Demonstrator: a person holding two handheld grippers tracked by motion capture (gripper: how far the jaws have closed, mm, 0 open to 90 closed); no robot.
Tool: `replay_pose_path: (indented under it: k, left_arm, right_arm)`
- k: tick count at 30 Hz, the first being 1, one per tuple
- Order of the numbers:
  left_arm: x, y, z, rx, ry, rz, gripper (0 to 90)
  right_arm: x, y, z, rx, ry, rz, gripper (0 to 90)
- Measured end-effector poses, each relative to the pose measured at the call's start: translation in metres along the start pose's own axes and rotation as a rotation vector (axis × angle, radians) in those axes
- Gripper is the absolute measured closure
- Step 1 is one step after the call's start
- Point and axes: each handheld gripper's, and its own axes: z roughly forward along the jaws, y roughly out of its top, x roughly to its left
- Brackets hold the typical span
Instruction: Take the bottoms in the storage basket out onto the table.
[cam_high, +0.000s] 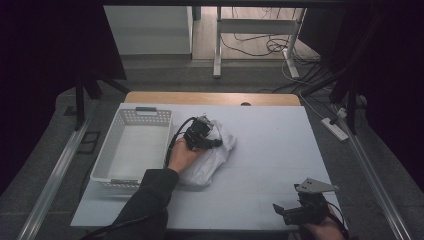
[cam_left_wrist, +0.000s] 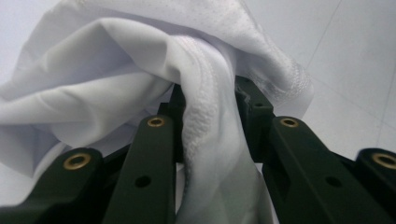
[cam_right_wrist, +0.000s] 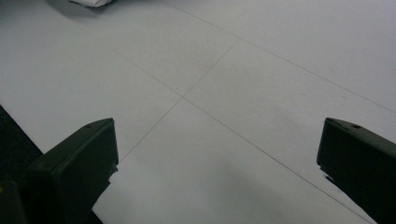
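Observation:
A crumpled white cloth (cam_high: 216, 150) lies on the white table (cam_high: 280, 140) just right of the basket. My left gripper (cam_high: 202, 133) rests on top of the cloth's far end. In the left gripper view a thick fold of the cloth (cam_left_wrist: 205, 121) runs between the two black jaws, and my left gripper (cam_left_wrist: 210, 95) is shut on it. My right gripper (cam_high: 280, 212) sits low at the table's near right corner, held in a hand. In the right gripper view it (cam_right_wrist: 218, 125) is open, with bare tabletop between its jaws.
A white plastic basket (cam_high: 107, 155) with a perforated rim stands at the table's left side, nothing visible inside. A corner of the cloth (cam_right_wrist: 93, 2) shows far off in the right gripper view. Cables and table legs (cam_high: 260, 45) lie on the floor beyond.

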Motion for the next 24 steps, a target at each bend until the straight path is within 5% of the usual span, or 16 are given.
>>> replay_pose_path:
  k: [24]
  left_arm:
    - [-0.001, -0.016, 0.032, 0.107, 0.03, -0.033, 63.1]
  right_arm:
    - [0.002, 0.0, 0.001, 0.009, -0.005, -0.014, 0.0]
